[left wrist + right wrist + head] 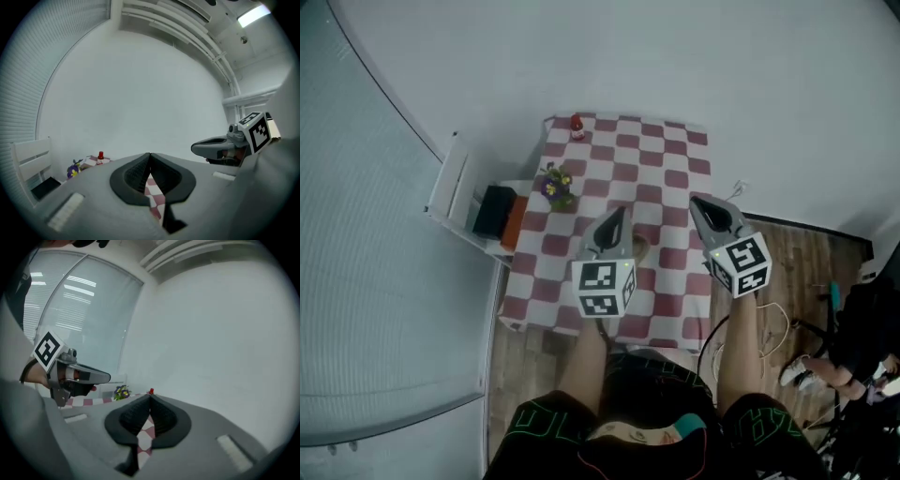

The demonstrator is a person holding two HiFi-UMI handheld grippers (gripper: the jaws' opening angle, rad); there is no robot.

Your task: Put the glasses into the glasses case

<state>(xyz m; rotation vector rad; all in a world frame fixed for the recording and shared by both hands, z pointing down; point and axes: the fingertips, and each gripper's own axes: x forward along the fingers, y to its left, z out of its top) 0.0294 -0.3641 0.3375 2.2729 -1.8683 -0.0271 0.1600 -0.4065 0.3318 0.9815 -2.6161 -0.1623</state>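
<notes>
No glasses or glasses case can be made out in any view. A small tan shape (637, 248) lies on the checked tablecloth (661, 169) just right of my left gripper (619, 214); I cannot tell what it is. My left gripper hovers over the table's near half, jaws closed tip to tip (149, 157) with nothing between them. My right gripper (696, 202) hangs beside it, over the table's right side, also shut and empty (150, 398). Each gripper appears in the other's view, the right gripper (193, 148) and the left gripper (108, 377).
A small red bottle (577, 127) stands at the table's far left corner, and a flower pot (555, 185) near its left edge. A white rack (450, 187) with a black box (495, 211) stands left of the table. Cables (769, 323) and a seated person's shoes (797, 370) are at the right.
</notes>
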